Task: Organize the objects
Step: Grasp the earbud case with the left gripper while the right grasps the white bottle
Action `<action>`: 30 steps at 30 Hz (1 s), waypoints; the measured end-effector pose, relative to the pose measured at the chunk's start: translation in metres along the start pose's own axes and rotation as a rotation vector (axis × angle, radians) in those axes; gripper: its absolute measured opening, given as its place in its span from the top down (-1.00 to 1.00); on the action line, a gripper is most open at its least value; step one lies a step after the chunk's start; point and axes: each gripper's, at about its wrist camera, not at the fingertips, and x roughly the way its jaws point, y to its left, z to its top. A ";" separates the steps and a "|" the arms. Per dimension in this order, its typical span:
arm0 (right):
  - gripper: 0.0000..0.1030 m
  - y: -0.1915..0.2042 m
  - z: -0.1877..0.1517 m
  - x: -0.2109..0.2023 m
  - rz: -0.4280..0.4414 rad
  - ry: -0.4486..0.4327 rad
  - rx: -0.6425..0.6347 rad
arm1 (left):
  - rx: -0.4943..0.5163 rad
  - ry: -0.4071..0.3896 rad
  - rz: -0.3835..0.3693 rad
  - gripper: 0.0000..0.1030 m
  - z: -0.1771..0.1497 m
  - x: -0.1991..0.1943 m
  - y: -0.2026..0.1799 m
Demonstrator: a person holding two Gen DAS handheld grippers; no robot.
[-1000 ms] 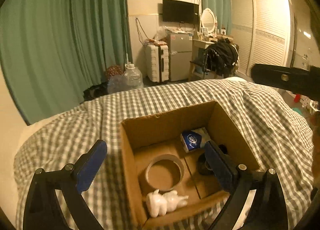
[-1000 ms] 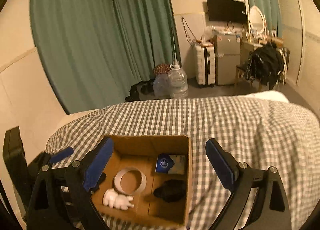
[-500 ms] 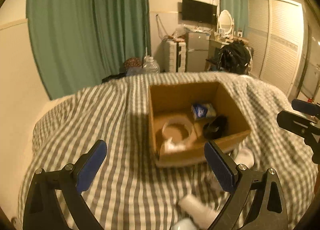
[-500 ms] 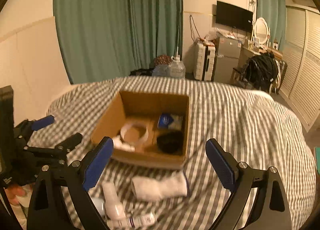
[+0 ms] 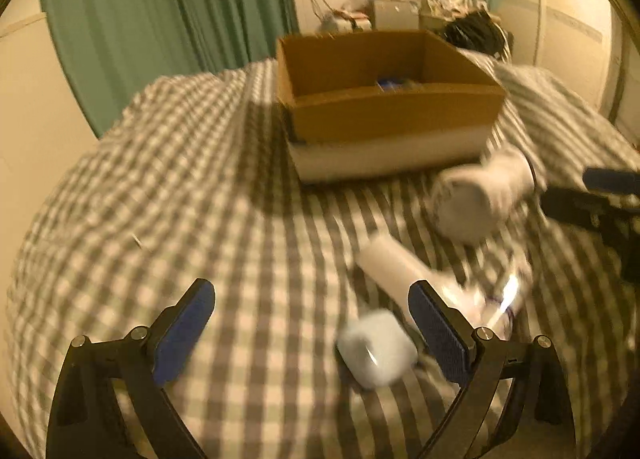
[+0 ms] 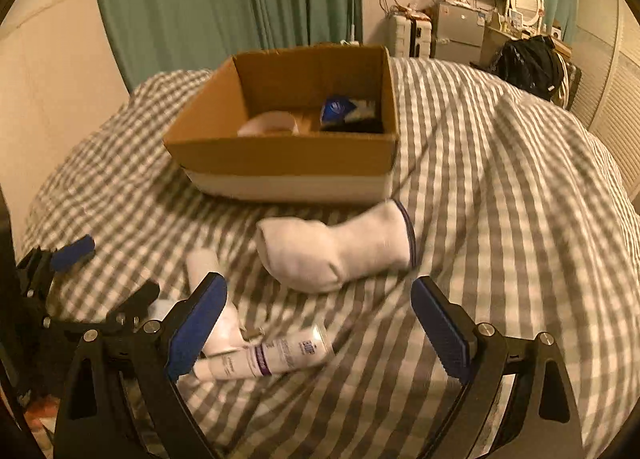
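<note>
A cardboard box [image 6: 288,163] stands on the checked bed; it also shows in the left wrist view [image 5: 392,115]. Inside lie a tape roll [image 6: 267,124], a blue packet [image 6: 340,109] and a dark item. In front lie a rolled white sock [image 6: 340,247], a white bottle [image 6: 208,271] and a tube [image 6: 276,355]. In the left wrist view I see the sock [image 5: 480,195], the bottle [image 5: 396,271] and a pale cap [image 5: 376,351], all blurred. My left gripper [image 5: 312,327] is open and empty above the bed, beside the cap. My right gripper [image 6: 320,323] is open and empty above the tube.
The checked bedspread [image 6: 500,179] covers the whole bed and curves down at its edges. Green curtains [image 6: 224,3] hang behind. A fridge, suitcase and chair with a black bag [image 6: 528,59] stand at the far wall. The left gripper shows at the right view's left edge [image 6: 72,291].
Both grippers have pulled back and dropped low from above the box. The sock, bottle and tube in front of the box have come into view. Both stay open.
</note>
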 end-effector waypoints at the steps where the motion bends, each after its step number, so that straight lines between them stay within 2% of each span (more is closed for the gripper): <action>1: -0.82 -0.003 -0.002 0.001 0.003 0.004 0.011 | 0.004 0.014 -0.001 -0.95 -0.004 0.001 -0.002; 3: -0.82 -0.006 -0.003 0.003 0.011 0.007 0.028 | 0.018 0.043 -0.007 -0.95 -0.011 0.006 -0.009; 6: -0.82 -0.006 -0.004 0.003 0.017 0.004 0.030 | 0.059 0.058 -0.006 -0.79 -0.015 0.010 -0.020; 9: -0.82 -0.005 -0.005 0.006 0.019 0.013 0.028 | 0.101 0.095 -0.050 -0.60 -0.020 0.018 -0.030; 11: -0.82 -0.005 -0.006 0.007 0.022 0.018 0.030 | 0.124 0.124 -0.078 -0.56 -0.021 0.025 -0.036; 12: -0.82 -0.005 -0.006 0.008 0.022 0.018 0.033 | 0.130 0.136 -0.087 -0.49 -0.023 0.030 -0.039; 13: -0.82 -0.005 -0.006 0.008 0.022 0.018 0.035 | 0.131 0.144 -0.094 -0.30 -0.023 0.032 -0.039; 15: -0.82 -0.005 -0.006 0.008 0.021 0.020 0.039 | 0.137 0.167 -0.109 -0.15 -0.024 0.037 -0.041; 16: -0.82 -0.005 -0.006 0.009 0.019 0.021 0.040 | 0.138 0.169 -0.115 -0.15 -0.025 0.036 -0.042; 22: -0.82 -0.002 -0.006 0.009 0.020 0.022 0.032 | 0.076 0.129 -0.135 -0.14 -0.020 0.012 -0.030; 24: -0.82 0.001 -0.007 0.010 0.027 0.024 0.022 | 0.041 0.098 -0.139 0.53 -0.014 -0.002 -0.020; 26: -0.82 0.004 -0.007 0.013 0.034 0.031 0.010 | 0.002 0.080 -0.171 0.53 -0.008 -0.013 -0.009; 30: -0.82 0.015 -0.009 0.021 0.048 0.056 -0.029 | 0.025 0.062 -0.156 0.53 -0.006 -0.017 -0.005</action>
